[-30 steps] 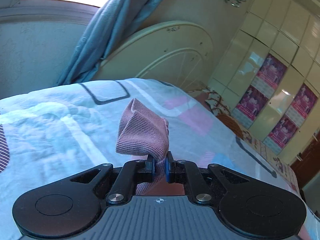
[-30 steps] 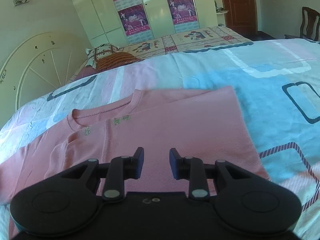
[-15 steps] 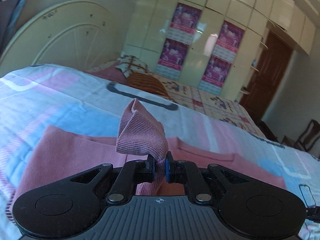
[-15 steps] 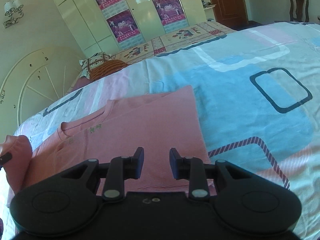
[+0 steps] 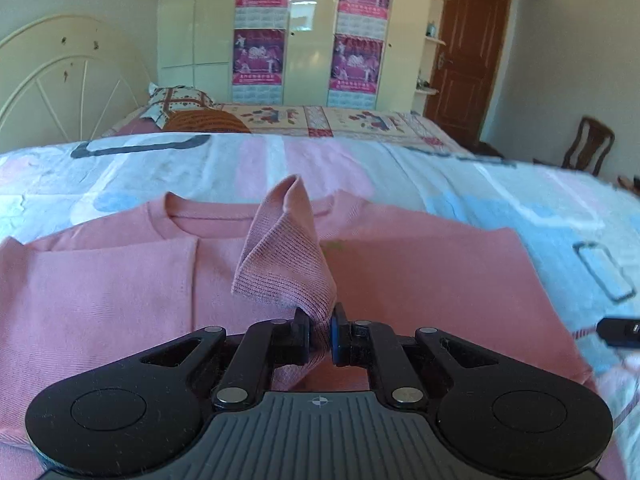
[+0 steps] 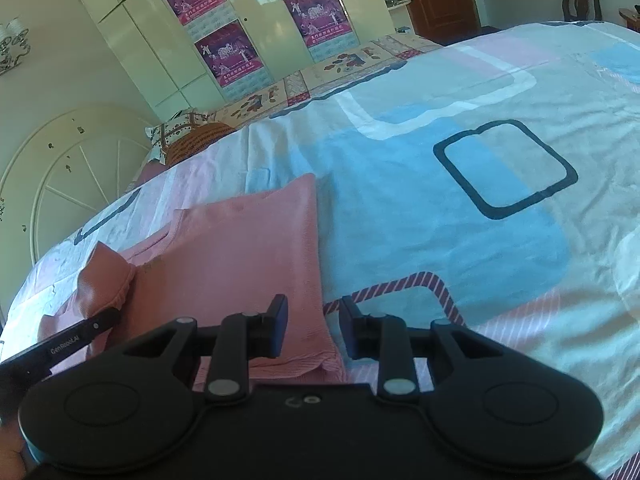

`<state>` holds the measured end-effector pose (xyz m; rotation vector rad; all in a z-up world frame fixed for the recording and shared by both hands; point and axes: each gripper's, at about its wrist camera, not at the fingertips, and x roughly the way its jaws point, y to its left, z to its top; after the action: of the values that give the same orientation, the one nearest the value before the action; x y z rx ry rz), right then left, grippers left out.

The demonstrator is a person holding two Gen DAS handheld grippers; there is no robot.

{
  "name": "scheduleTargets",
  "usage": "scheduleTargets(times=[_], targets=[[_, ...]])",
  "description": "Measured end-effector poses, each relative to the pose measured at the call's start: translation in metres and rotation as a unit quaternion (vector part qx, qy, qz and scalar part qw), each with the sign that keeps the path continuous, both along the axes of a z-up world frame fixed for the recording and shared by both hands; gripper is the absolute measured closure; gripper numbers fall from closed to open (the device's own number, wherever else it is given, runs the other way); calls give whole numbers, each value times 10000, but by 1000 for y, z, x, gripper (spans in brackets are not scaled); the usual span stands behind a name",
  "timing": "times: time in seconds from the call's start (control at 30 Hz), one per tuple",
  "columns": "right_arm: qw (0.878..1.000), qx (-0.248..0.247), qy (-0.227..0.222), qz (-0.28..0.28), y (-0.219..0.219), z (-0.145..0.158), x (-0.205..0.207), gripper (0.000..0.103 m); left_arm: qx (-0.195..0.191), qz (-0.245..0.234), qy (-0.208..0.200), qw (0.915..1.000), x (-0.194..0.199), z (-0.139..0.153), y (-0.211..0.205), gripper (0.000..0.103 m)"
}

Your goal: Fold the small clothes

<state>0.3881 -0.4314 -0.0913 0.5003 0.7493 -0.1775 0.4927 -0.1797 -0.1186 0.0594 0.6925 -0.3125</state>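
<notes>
The pink shirt [image 5: 420, 280] lies flat on the bedspread [image 6: 440, 200], its right side already folded in. The left gripper [image 5: 320, 332] pinches the sleeve cuff [image 5: 286, 264] above the chest; the right gripper [image 6: 313, 326] hangs open by the hem. Most folds remain.

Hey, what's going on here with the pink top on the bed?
A person is folding a pink shirt on the bedspread. The left gripper is shut on the sleeve cuff, held up over the shirt's chest. The right gripper hovers open above the shirt's lower right corner, holding nothing.
</notes>
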Motion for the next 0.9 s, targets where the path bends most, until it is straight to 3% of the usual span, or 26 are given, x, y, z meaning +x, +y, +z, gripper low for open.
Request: scheduleTargets(times=[0.07, 0.13, 0.2, 0.3, 0.37, 0.5, 0.57, 0.6, 0.63, 0.7, 0.8, 0.87, 0.9], targets=[[10000, 80, 18, 53, -1, -1, 0, 66, 285, -165, 164, 9993, -3, -7, -11, 88], [9997, 196, 4, 151, 0, -2, 0, 53, 218, -504, 189, 9983, -13, -7, -17, 34], [9992, 246, -29, 304, 5, -1, 3, 49, 23, -683, -24, 9977, -28, 3, -19, 15], [9982, 298, -66, 520, 19, 0, 12, 49, -71, -596, -284, 9978, -49, 20, 1, 15], [9970, 396, -100, 659, 29, -1, 20, 49, -193, -296, -361, 9987, -60, 28, 32, 15], [9936, 593, -77, 956, 60, -8, 40, 50, -39, 671, -546, 9962, -79, 29, 123, 16], [9923, 624, -75, 1062, 75, -13, 49, 51, 172, 1081, -627, 9920, -92, 27, 166, 24], [9919, 643, -55, 1095, 82, -15, 55, 52, 333, 1284, -606, 9893, -100, 24, 189, 38], [9915, 675, -39, 1111, 88, -18, 59, 52, 425, 1412, -527, 9877, -106, 21, 206, 42], [9914, 713, 22, 1093, 98, -23, 69, 54, 609, 1702, -229, 9833, -106, 6, 241, 42], [9921, 715, 50, 1032, 109, -28, 80, 55, 725, 1714, 204, 9823, -94, -13, 268, 42], [9922, 686, 43, 1042, 117, -28, 86, 58, 623, 1604, 123, 9850, -86, -19, 274, 42], [9924, 648, 68, 1042, 121, -29, 90, 65, 592, 1564, 105, 9859, -84, -19, 275, 42]])
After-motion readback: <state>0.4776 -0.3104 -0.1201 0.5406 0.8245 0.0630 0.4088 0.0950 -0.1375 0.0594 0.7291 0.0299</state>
